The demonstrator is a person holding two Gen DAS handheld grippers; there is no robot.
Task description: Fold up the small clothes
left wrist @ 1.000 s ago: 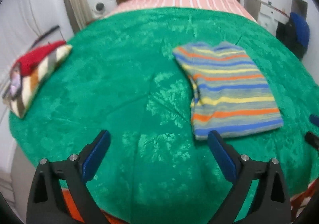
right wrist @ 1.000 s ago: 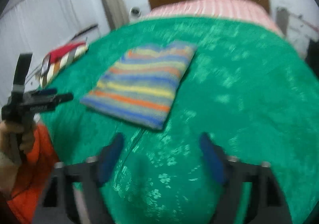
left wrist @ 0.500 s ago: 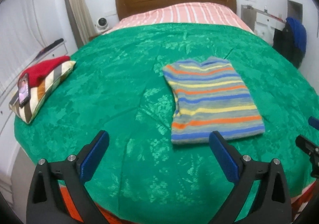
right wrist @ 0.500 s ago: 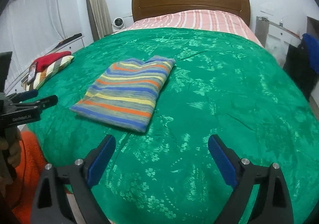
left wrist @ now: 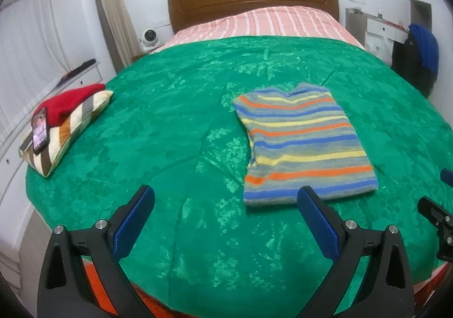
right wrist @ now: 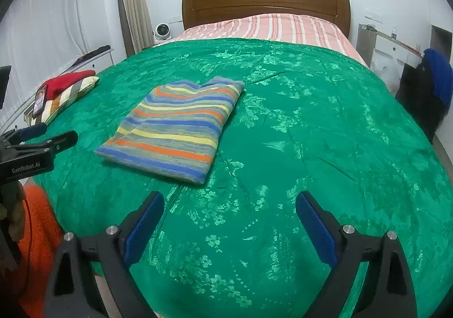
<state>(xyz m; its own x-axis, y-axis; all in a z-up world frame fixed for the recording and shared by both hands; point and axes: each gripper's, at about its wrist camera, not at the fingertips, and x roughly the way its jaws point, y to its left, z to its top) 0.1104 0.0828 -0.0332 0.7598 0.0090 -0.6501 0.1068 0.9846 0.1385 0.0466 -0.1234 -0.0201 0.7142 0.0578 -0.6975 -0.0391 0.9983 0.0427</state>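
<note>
The left tongs (left wrist: 225, 204) are wide open with nothing between the blue pads, and they hang above the near part of the green bed cover (left wrist: 175, 125). The right tongs (right wrist: 229, 209) are also spread wide and empty, above the near edge of the same cover. Neither pair touches the cloth.

The striped sweater (left wrist: 303, 145) lies flat on the cover, a little beyond the left tongs and to their right. It looks already folded into a neat rectangle, with the neck at the far end. So the folding of this piece seems finished, or one more fold across the middle is left.

The danger I see: the knit is soft and thick, so if only the top layer is pinched at the near hem, the folded layers can slide apart and the shape is lost. The shiny cover may also wrinkle and come up together with the sweater.

At the far left a striped pillow (left wrist: 70, 131) carries a red cloth (left wrist: 70, 103) and a phone (left wrist: 39, 131), well apart from the work.
</note>
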